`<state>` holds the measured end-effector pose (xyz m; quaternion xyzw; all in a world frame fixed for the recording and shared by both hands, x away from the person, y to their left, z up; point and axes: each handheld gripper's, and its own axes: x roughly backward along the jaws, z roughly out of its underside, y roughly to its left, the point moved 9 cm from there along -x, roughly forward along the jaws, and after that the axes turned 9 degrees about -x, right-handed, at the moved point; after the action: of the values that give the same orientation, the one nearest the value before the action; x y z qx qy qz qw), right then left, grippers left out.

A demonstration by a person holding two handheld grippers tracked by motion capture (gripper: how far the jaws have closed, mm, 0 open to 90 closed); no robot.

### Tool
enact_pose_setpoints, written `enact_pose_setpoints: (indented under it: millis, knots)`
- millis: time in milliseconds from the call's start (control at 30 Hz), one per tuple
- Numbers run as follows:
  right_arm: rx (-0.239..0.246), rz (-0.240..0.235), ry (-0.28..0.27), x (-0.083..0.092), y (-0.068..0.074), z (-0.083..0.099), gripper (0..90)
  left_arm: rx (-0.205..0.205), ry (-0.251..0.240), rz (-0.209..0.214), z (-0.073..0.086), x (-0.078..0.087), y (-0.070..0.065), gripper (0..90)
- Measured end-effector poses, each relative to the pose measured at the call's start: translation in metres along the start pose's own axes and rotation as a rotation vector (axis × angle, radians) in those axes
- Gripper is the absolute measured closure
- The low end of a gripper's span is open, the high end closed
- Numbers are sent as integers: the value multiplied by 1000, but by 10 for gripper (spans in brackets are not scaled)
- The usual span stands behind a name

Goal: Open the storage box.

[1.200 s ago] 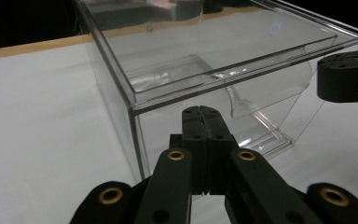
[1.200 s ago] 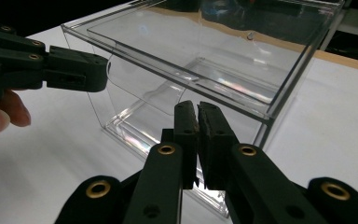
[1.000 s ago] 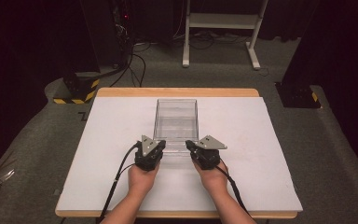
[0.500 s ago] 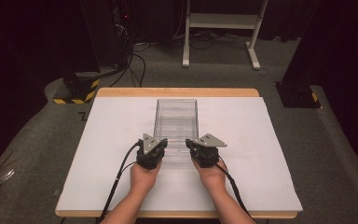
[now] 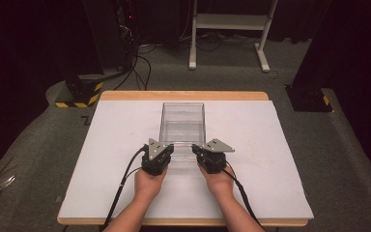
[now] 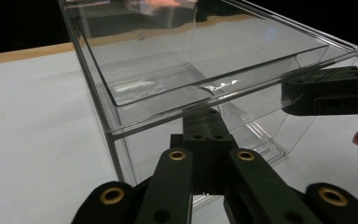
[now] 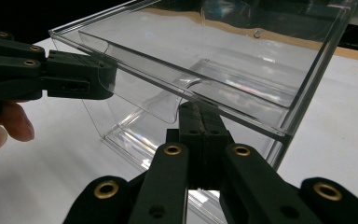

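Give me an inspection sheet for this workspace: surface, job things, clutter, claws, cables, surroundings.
Surface: white sheet on a wood-edged table.
Job's things: clear plastic box, empty, open-topped, at the middle of the sheet.
Clutter: nothing seen on the sheet.
Grippers: left claw and right claw at the box's near end, each with jaws closed together at the near wall; whether they pinch it is unclear.
Cables: a black cable trails from each claw toward the person.
Surroundings: grey carpet, striped floor base, white frame legs.
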<state>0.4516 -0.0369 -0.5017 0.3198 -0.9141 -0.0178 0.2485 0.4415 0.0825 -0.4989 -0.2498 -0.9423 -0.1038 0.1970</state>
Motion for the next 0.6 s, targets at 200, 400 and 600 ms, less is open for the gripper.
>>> enact_pose_setpoints:
  millis: [200,400,600]
  knots:
    - [2,2,0,1,0,1,900,-21,3,-4,1,1,-2,900]
    - [17,1,-3,4,1,2,900,-26,1,0,3,4,-5,900]
    - [21,-1,-4,7,3,4,900,-27,-3,6,5,6,-8,900]
